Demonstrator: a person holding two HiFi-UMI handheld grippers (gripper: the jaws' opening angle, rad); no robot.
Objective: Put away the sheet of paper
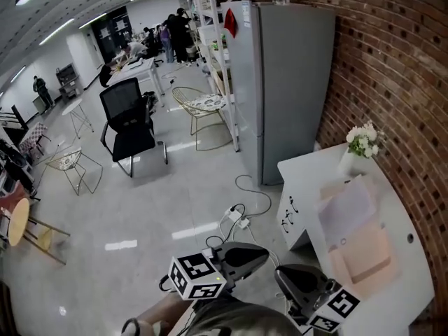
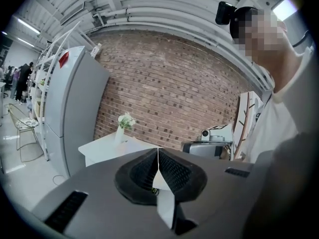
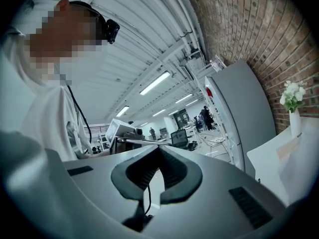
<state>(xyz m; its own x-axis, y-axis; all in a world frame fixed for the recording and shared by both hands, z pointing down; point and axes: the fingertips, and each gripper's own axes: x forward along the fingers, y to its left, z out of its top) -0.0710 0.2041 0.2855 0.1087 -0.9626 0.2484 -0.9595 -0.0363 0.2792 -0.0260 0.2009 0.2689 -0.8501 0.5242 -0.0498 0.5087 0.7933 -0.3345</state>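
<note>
- Sheet of paper (image 1: pixel 345 203), pale and whitish, lies flat on the white desk (image 1: pixel 308 170). It is ahead of both tongs and off to their right, well apart from their tips, and neither touches it.
- Its nearer edge overlaps a peach-coloured flat piece (image 1: pixel 367 257) on the same desk, between the sheet and the right tongs (image 3: pixel 158 149). Whether that piece is a second sheet or a folder cannot be told.
- The left tongs (image 2: pixel 158 152) have their jaws together. The ribbed black pads meet at the tips with nothing between them.
- The right tongs are likewise closed, tips meeting, with nothing held.
- Both tongs hang low over the grey floor (image 1: pixel 175 201), side by side, off the desk's near left corner. The right pair is the closer to the desk.
- Beyond the sheet as seen from the tongs, at the desk's far end, a vase of white flowers (image 1: pixel 360 145) stands near the brick wall (image 1: pixel 392 61).
- On and around the desk there are two tongs, each with one marker cube, one pale sheet, one peach piece, one vase and one desk.
- Further ahead, past the desk, stands one tall grey cabinet (image 1: pixel 280 82).
- Ahead and to the left of the left tongs are one black office chair (image 1: pixel 129 121) and two wire chairs (image 1: pixel 203 109).
- One white power strip (image 1: pixel 234 217) lies on the floor just ahead of the left tongs.
</note>
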